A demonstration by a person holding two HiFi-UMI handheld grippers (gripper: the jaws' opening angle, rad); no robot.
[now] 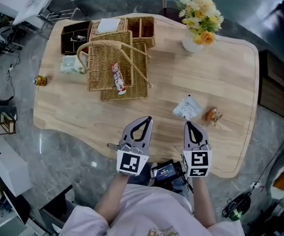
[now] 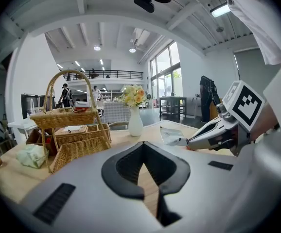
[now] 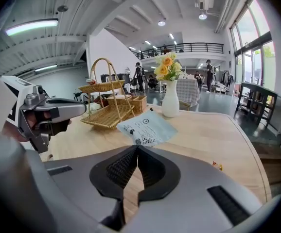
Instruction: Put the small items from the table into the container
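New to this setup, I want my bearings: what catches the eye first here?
A handled wicker basket dominates the far left of the wooden table, a red snack packet lying on it. A vase of yellow flowers stands at the far edge, and the left gripper and right gripper hover shut over the near edge.

Sachet (image 1: 186,107) just left of candy (image 1: 213,115), basket (image 1: 102,63) well beyond.
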